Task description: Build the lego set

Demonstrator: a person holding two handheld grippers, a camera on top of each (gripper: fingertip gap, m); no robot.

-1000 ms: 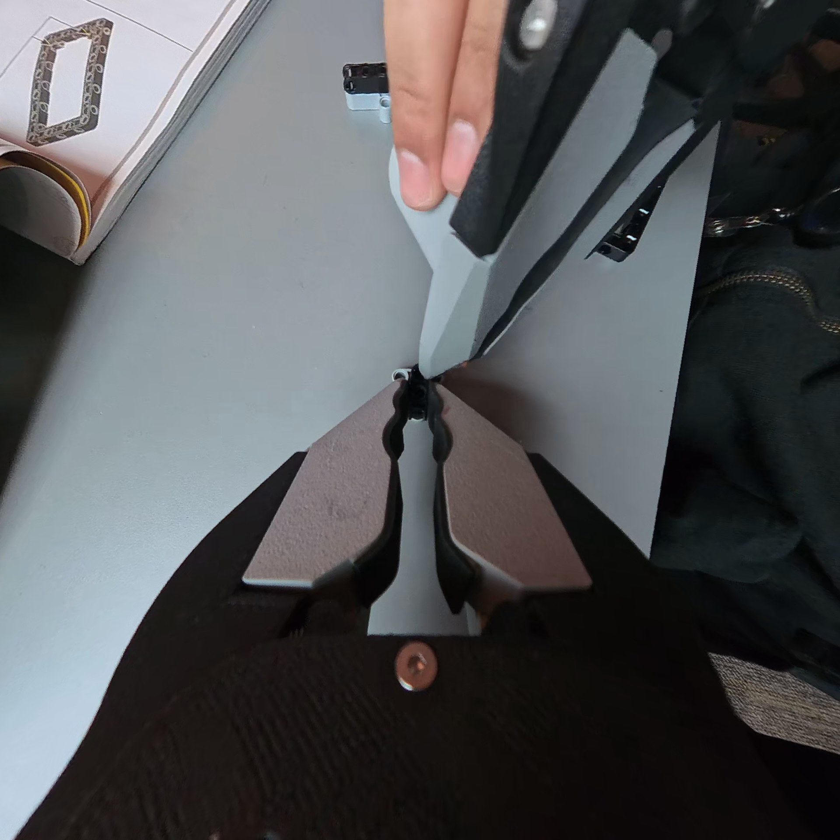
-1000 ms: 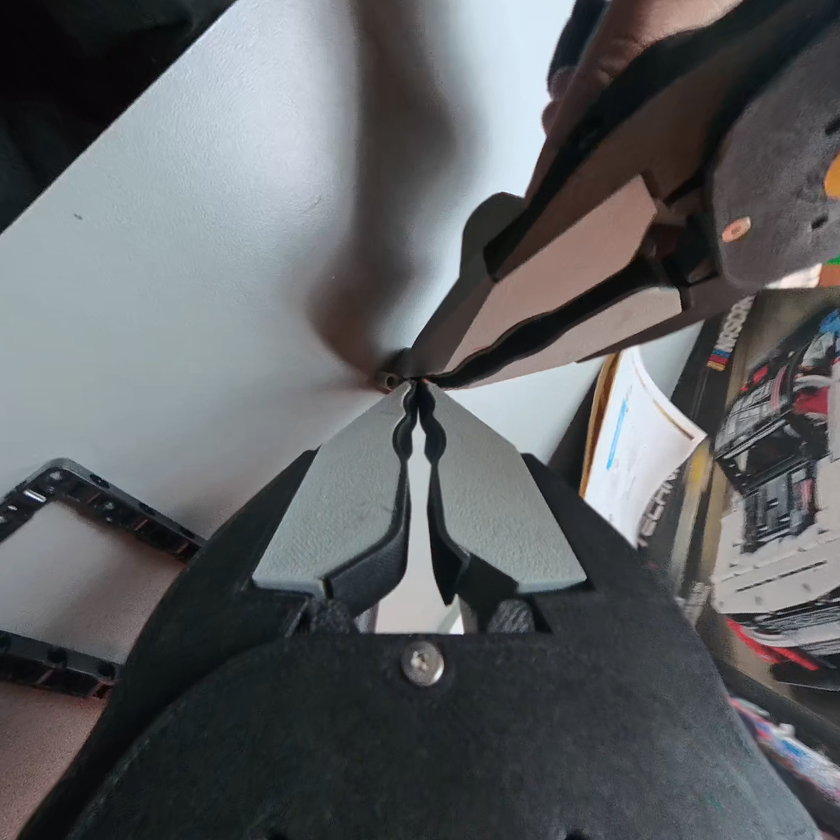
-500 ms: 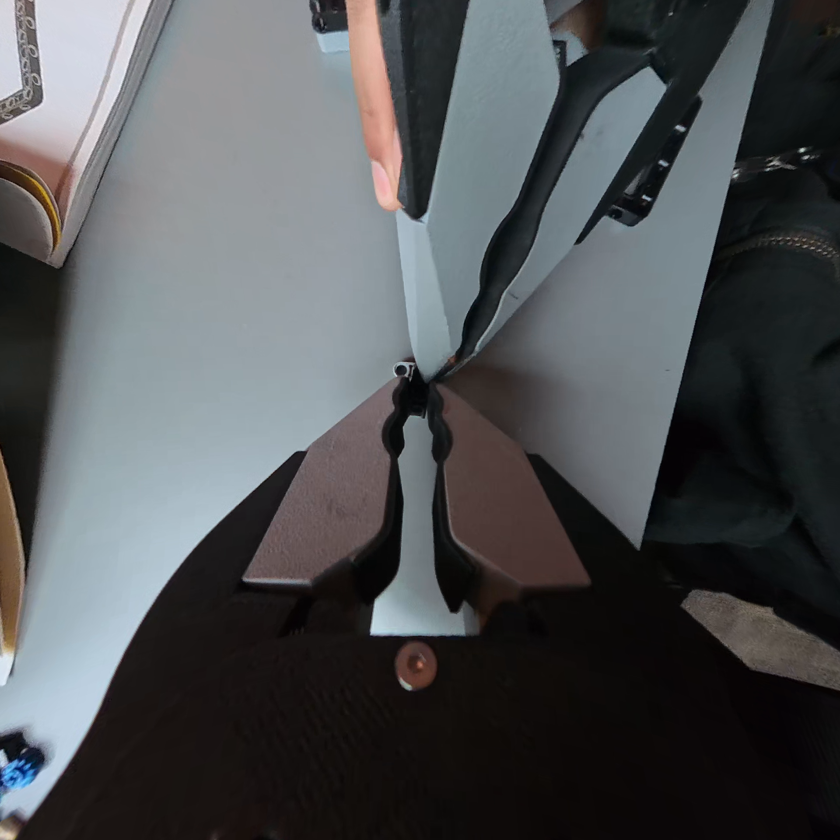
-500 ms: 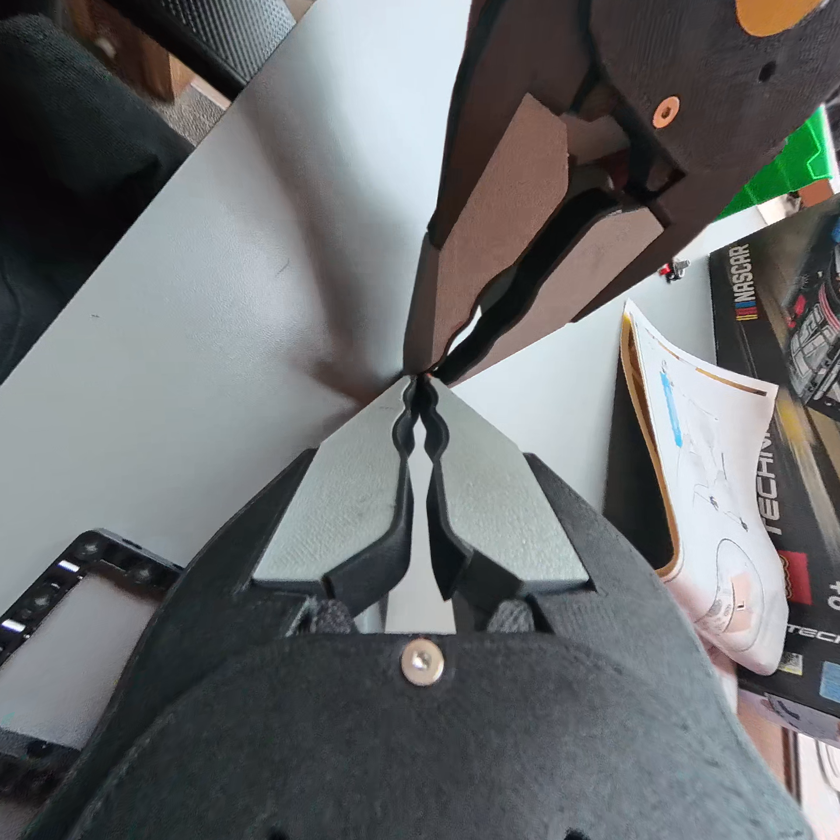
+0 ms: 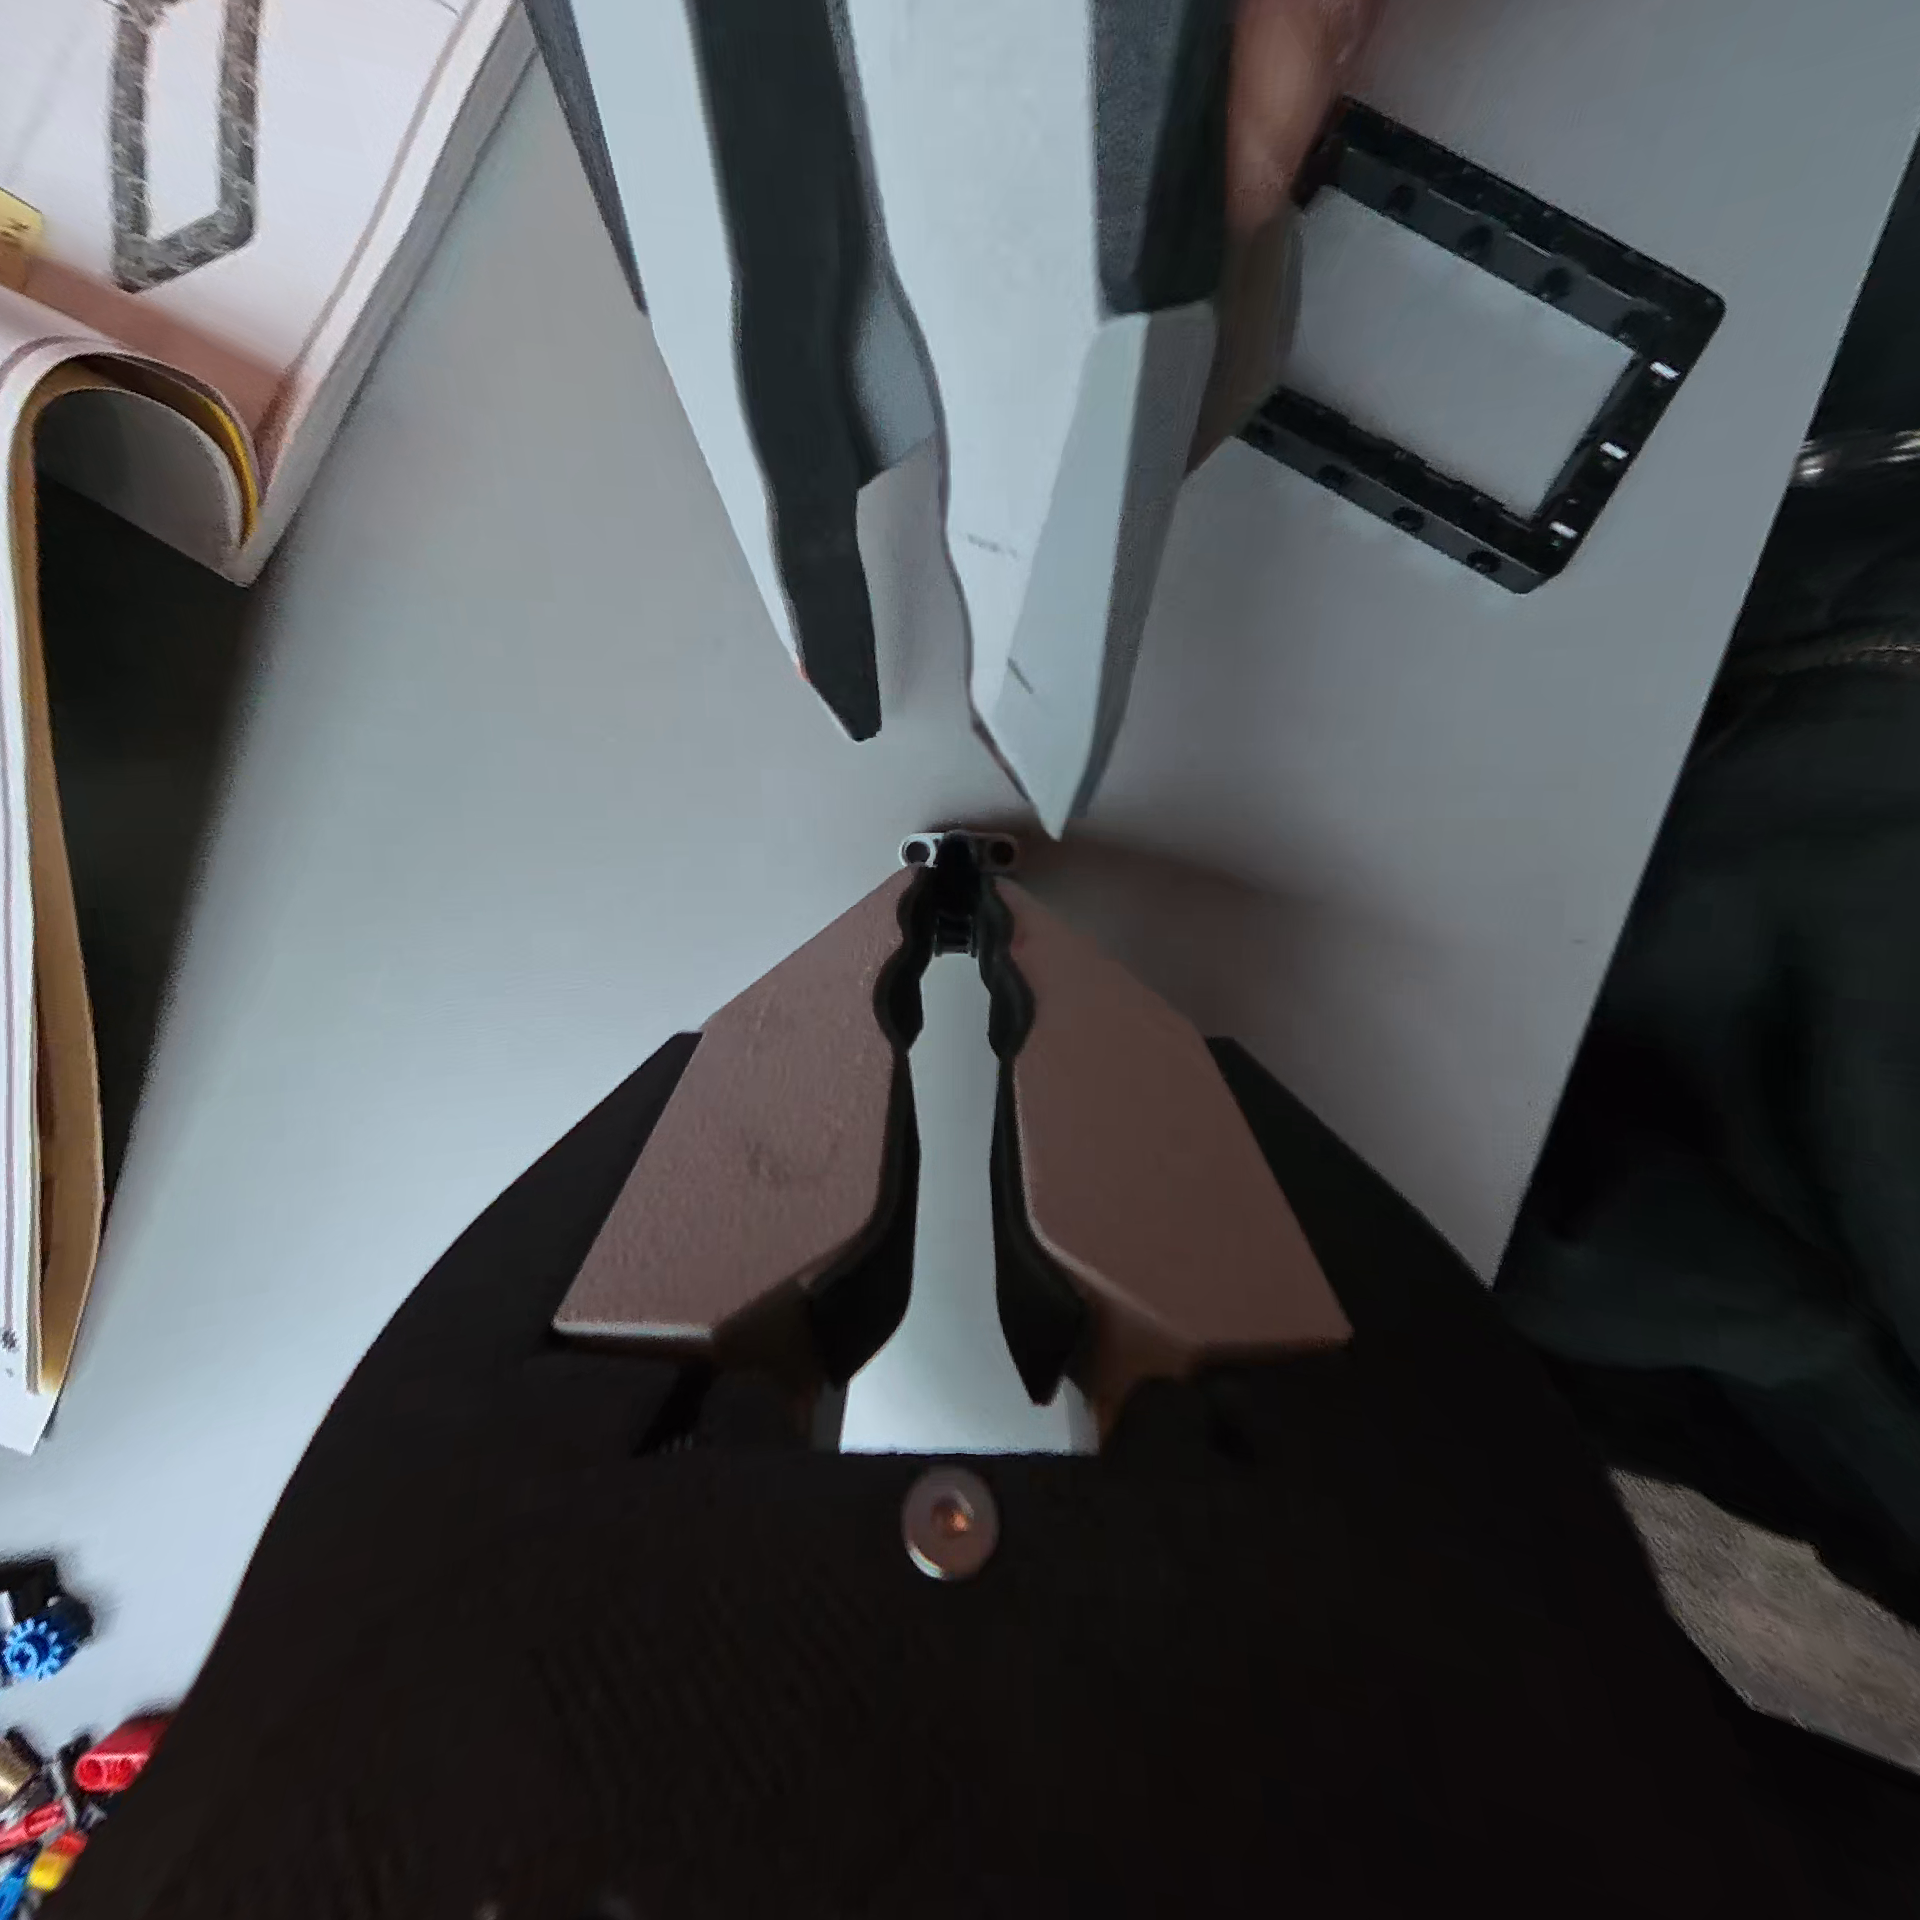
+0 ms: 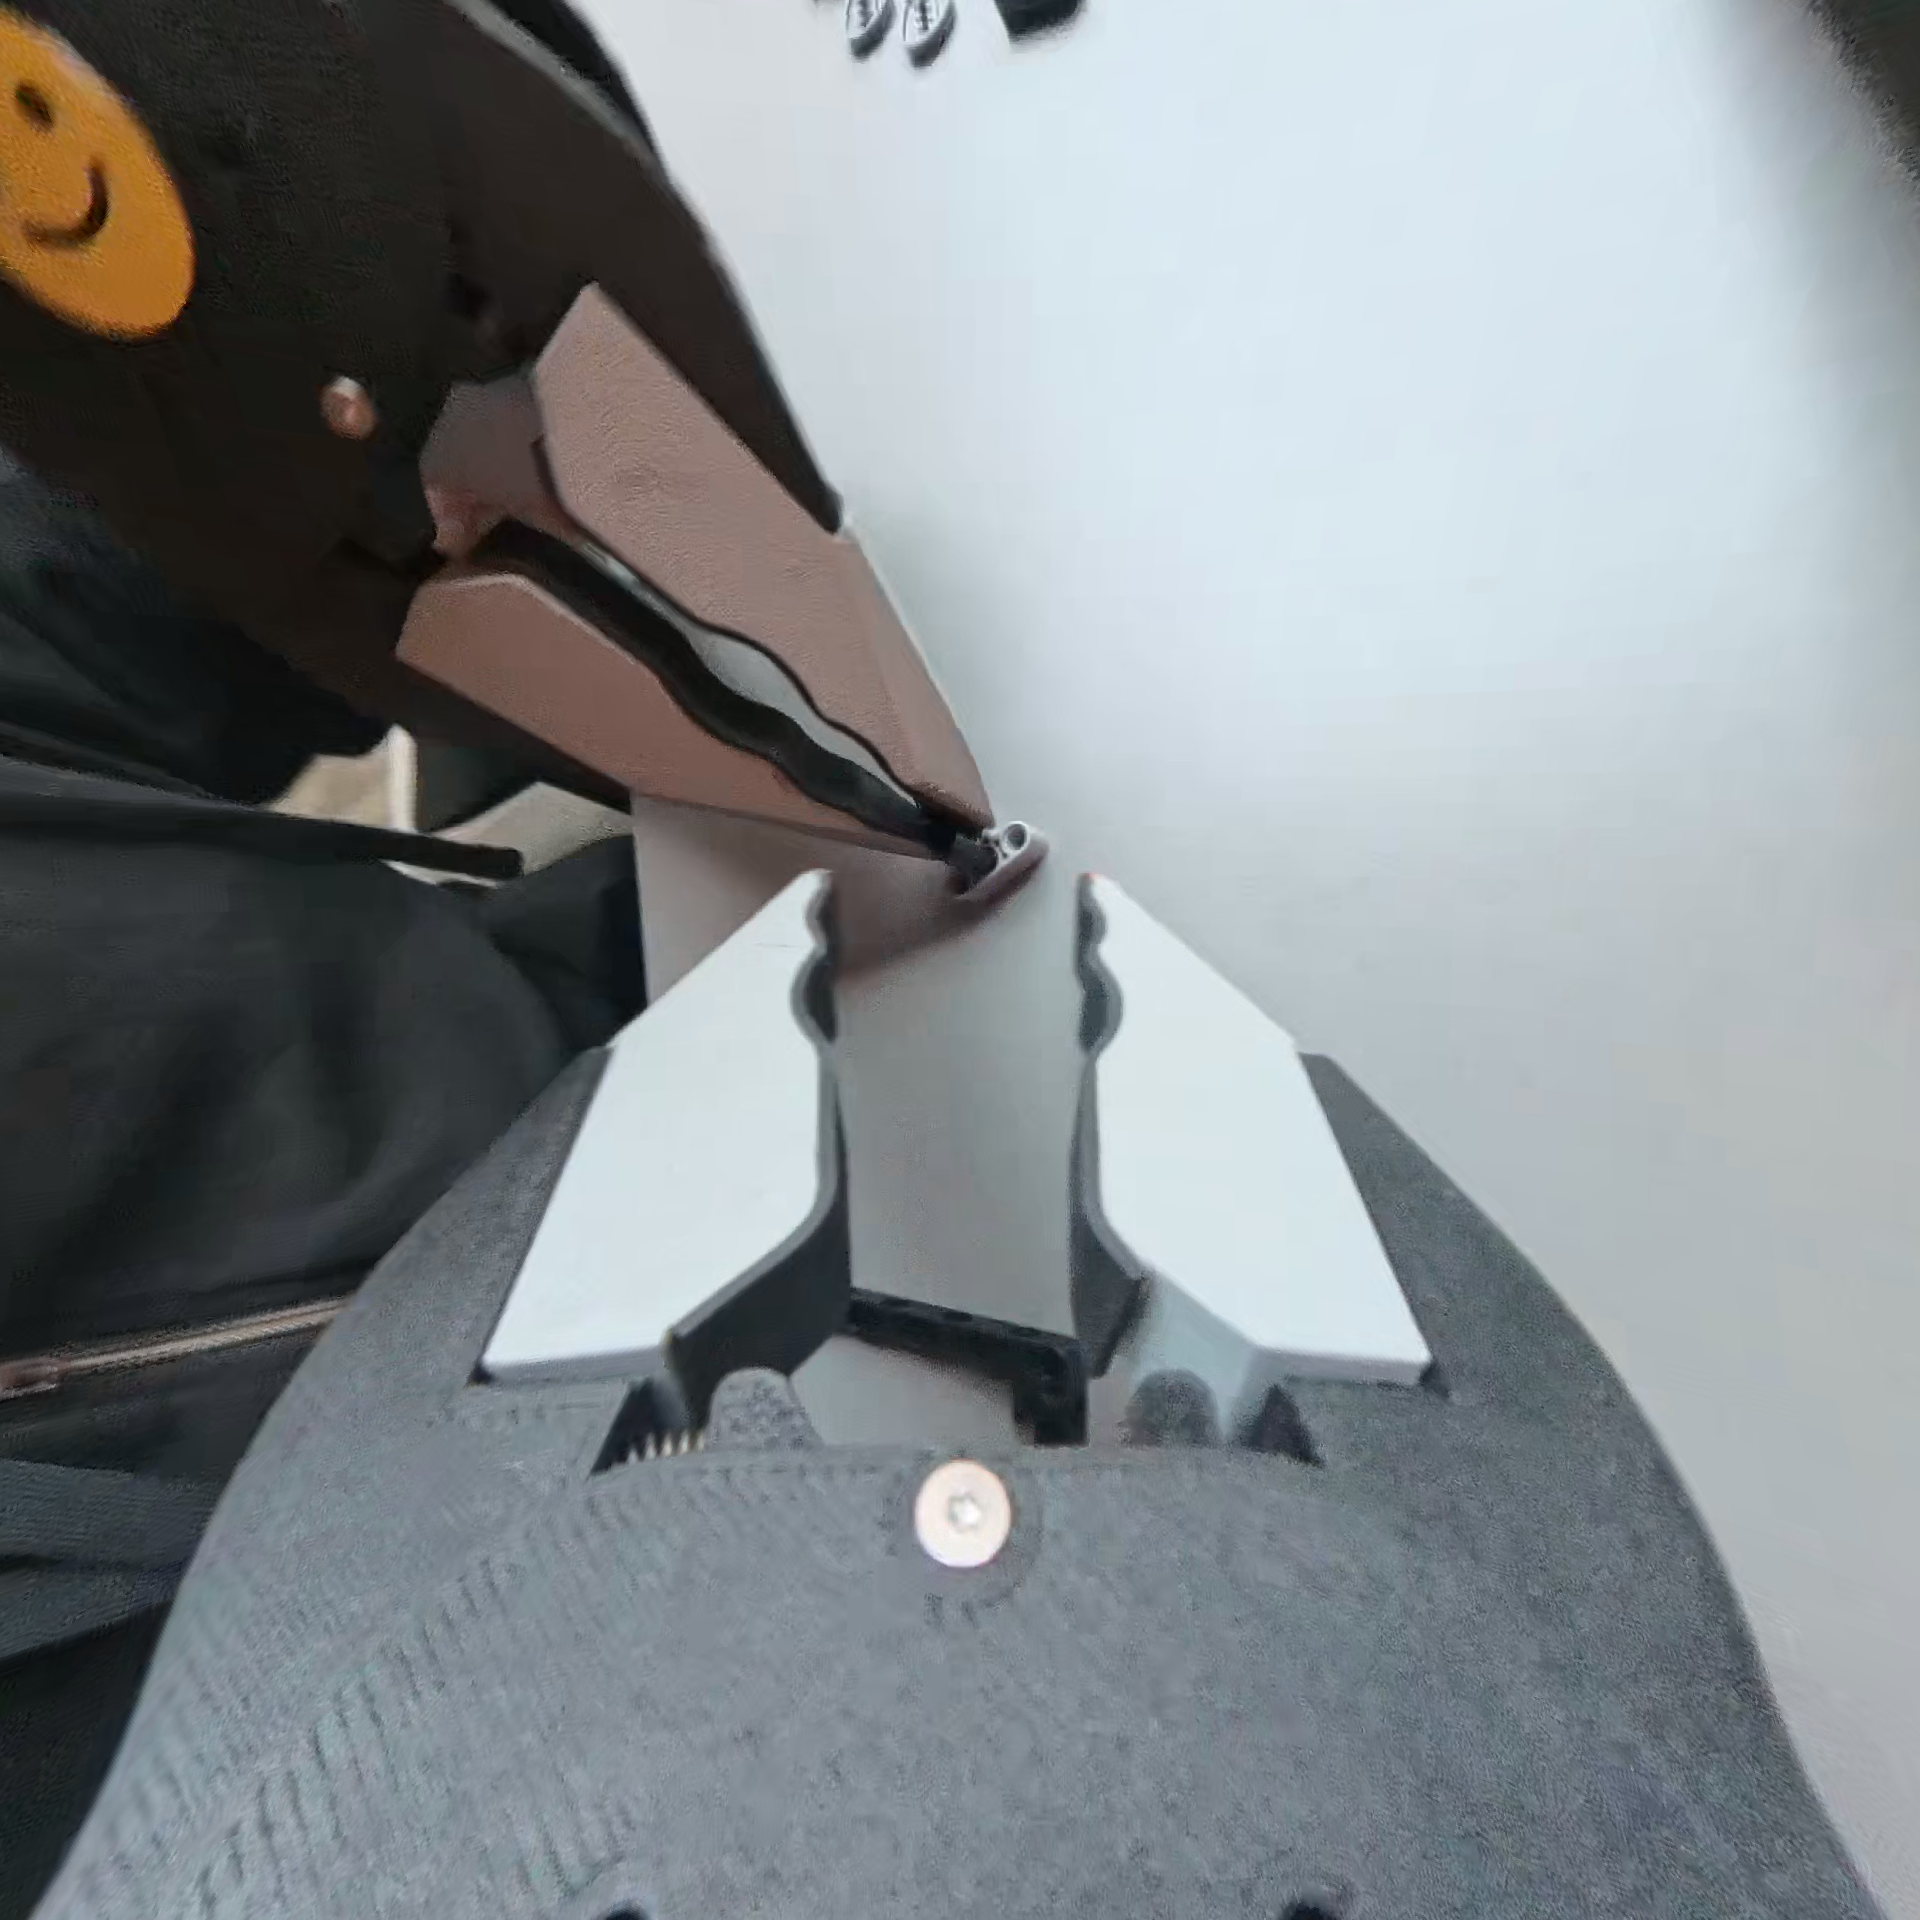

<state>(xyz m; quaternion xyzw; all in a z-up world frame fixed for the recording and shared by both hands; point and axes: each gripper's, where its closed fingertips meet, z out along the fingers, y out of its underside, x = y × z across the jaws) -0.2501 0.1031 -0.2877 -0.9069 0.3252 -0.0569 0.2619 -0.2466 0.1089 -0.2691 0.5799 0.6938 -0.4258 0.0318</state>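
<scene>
Small grey lego piece (image 5: 958,850) w/ a black pin in it sits pinched at the tips of the left gripper (image 5: 956,883), brown fingers closed narrow on it, just above the grey table (image 5: 468,779). Same piece in right view (image 6: 1006,844). Right gripper (image 6: 954,896) is spread wide, holding nothing, tips just beside the piece; also seen from left view (image 5: 951,727). Black rectangular lego frame (image 5: 1475,343) lies on table behind it. Instruction booklet (image 5: 156,260) at far left; loose bricks (image 5: 52,1745) near bottom-left corner.
</scene>
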